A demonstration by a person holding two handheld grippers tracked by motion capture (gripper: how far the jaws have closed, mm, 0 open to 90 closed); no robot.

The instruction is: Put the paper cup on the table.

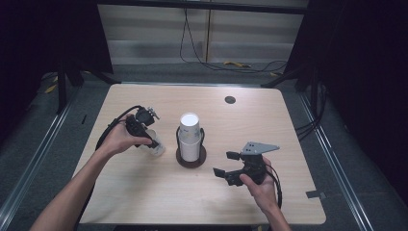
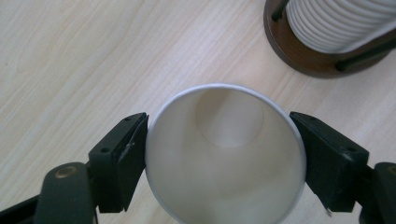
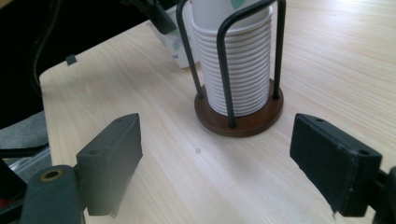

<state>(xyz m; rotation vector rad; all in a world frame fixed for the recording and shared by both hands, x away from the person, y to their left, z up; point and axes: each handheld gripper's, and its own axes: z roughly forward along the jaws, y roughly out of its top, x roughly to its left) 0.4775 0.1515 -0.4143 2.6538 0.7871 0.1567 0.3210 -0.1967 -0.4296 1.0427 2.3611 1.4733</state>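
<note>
We've got the left hand-held gripper (image 2: 224, 163) clamped round a paper cup (image 2: 225, 154) beside the cup holder (image 1: 191, 156) for setting down; the right hand-held gripper (image 3: 229, 163) waits, jaws apart.

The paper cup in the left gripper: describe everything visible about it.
The paper cup is white, thin-walled and looks like paper, with a rolled rim and a smaller round bottom seen down its empty inside. The left gripper is shut on it, one black jaw pressed against each side just below the rim. In the right gripper view a green mark shows on its outer wall. It stands upright on the table, just left of the cup holder, apart from it.
</note>
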